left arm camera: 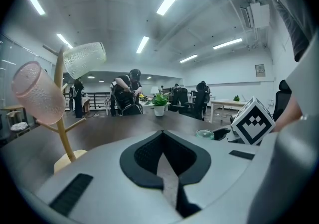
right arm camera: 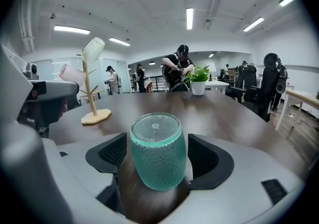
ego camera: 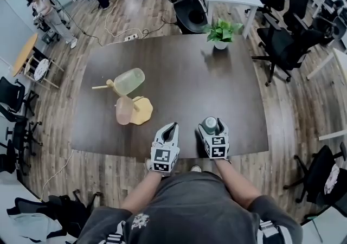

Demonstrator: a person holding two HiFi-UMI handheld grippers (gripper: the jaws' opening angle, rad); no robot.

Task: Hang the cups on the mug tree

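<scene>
Right gripper view puts the teal dimpled tumbler (right arm camera: 158, 151) squarely in front of me. It stands upside down on the dark brown table (ego camera: 217, 75), base up and mouth down, so its long axis is upright. It sits well apart from the pale wooden mug tree (ego camera: 142, 110), off to the tree's right and nearer the table edge where I stand. I see no handle, so I judge it has to go mouth-first over a peg, which means tipping that axis over to match the peg's slant. It looks like stiff glass or hard plastic, light and probably breakable if dropped. The dimples should give the pads some bite, and I would take it across the widest part of the wall, not near the rim. My right gripper (right arm camera: 158, 164) has its jaws spread wide with the tumbler standing between them, the pads not pressing on it. My left gripper (left arm camera: 164, 156) is closed on nothing and sits between the tumbler and the mug tree, nearer the tumbler. The tree already carries a frosted pink cup (ego camera: 124, 110) and a pale yellow-green cup (ego camera: 129, 81), both tilted on their pegs. Far beyond the tree, to its right, stands a small potted plant (ego camera: 221, 32).
</scene>
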